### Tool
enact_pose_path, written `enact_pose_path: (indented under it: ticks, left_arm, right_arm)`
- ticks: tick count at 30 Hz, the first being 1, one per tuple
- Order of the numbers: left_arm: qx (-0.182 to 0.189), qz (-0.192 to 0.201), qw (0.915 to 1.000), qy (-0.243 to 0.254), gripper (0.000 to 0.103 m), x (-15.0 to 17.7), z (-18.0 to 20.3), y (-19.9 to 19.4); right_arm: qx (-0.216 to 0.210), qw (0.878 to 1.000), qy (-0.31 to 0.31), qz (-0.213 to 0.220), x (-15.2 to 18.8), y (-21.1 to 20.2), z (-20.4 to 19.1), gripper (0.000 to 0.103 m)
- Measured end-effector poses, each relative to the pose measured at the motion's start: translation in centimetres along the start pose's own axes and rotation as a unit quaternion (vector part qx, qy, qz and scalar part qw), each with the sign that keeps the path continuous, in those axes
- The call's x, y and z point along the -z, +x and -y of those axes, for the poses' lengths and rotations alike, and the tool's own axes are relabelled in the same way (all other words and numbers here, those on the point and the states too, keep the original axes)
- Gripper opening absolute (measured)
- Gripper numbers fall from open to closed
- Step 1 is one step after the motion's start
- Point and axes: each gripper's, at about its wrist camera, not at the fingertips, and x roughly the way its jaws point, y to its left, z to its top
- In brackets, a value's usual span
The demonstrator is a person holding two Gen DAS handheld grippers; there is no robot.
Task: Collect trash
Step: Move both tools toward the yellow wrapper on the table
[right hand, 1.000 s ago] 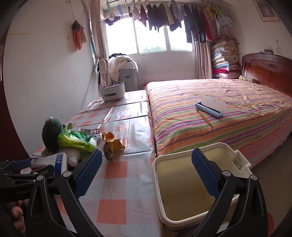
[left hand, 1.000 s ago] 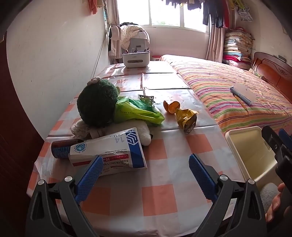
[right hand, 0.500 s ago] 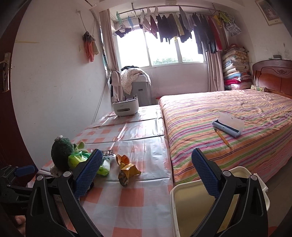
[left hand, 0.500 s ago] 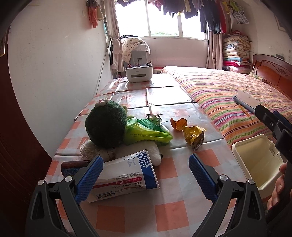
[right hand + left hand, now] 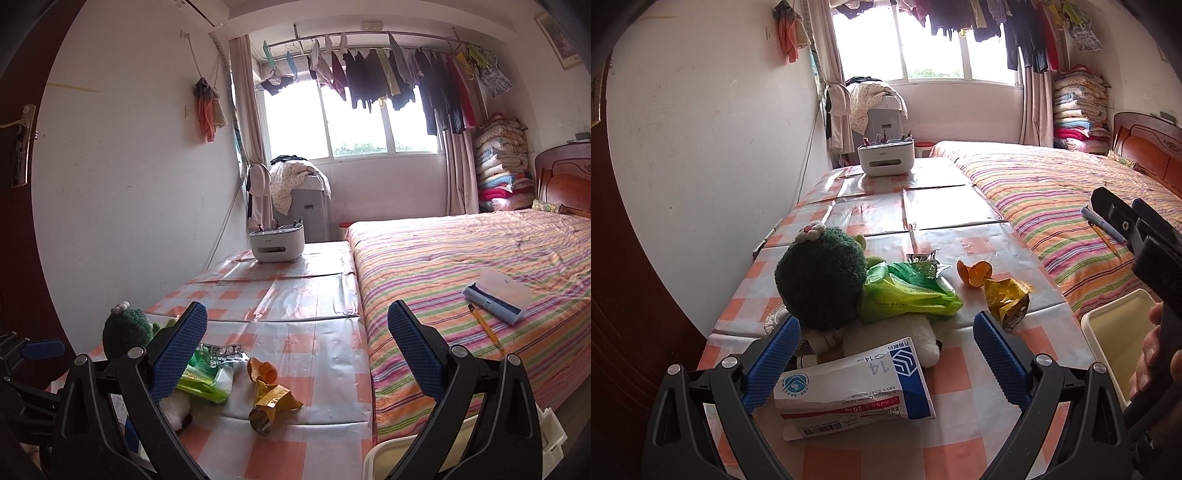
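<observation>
Two grippers hang over the checked table [image 5: 960, 218], each spread wide with nothing between its pads: the left gripper [image 5: 882, 360] nearest the medicine box [image 5: 855, 384], the right gripper [image 5: 297, 352] toward the table's bed side. On that table, beside the plush toy [image 5: 822, 280], lie a green bag [image 5: 908, 295], a yellow wrapper [image 5: 1006, 301] and orange peel [image 5: 975, 273]. The cream bin [image 5: 1108, 343] stands off the table's edge.

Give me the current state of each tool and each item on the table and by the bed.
Left tool: open, empty.
Right tool: open, empty.
Medicine box: flattened, lying on table.
Gold wrapper: crumpled, torn open.
Orange peel: loose on table.
Green bag: crumpled against plush toy.
Cream bin: open, looks empty.
</observation>
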Motion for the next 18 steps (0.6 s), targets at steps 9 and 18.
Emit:
enact_pose_path:
  ticks: [9,18]
  left_arm:
    - [0.001,-0.035,0.9994,-0.008,0.092,0.7,0.0,2.3]
    - [0.019,-0.056,0.998,-0.021,0.092,1.0,-0.4,3.0]
  right_arm:
    - [-0.014,0.999,0.002,-0.046,1.6,2.2,-0.1,0.097]
    - [-0.007,0.997,0.012,-0.082,2.5,2.2,0.2,0.097]
